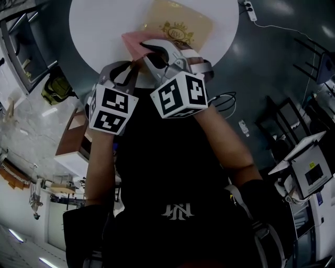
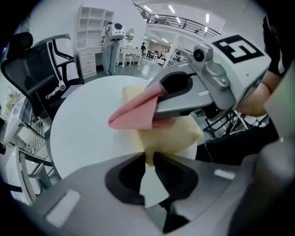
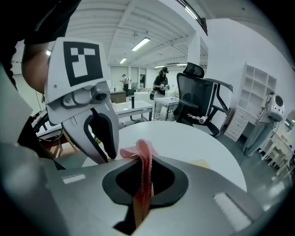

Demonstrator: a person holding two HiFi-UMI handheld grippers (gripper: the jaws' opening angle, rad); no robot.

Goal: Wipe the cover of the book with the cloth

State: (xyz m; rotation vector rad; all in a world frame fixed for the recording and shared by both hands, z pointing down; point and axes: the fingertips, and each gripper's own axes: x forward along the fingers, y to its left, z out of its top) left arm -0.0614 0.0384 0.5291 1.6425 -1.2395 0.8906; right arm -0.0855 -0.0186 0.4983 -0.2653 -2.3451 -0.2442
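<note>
A cream, gold-crested book (image 1: 180, 26) lies on the round white table (image 1: 99, 31). A pink cloth (image 1: 135, 41) hangs over the book's near-left part, with my right gripper (image 1: 150, 48) shut on it. In the right gripper view the cloth (image 3: 142, 184) runs up between the jaws. The left gripper view shows the cloth (image 2: 136, 113) hanging from the right gripper (image 2: 159, 94) above the book (image 2: 177, 133). My left gripper (image 2: 147, 159) is shut on the book's near corner, at the table's near edge (image 1: 131, 67). The right gripper view shows it (image 3: 102, 154) just left of the cloth.
A black office chair (image 2: 39, 69) stands beyond the table, also seen in the right gripper view (image 3: 200, 99). White shelving (image 2: 92, 32) is behind it. On the floor are a brown box (image 1: 73, 133), cables (image 1: 227, 99) and a power strip (image 1: 250, 10).
</note>
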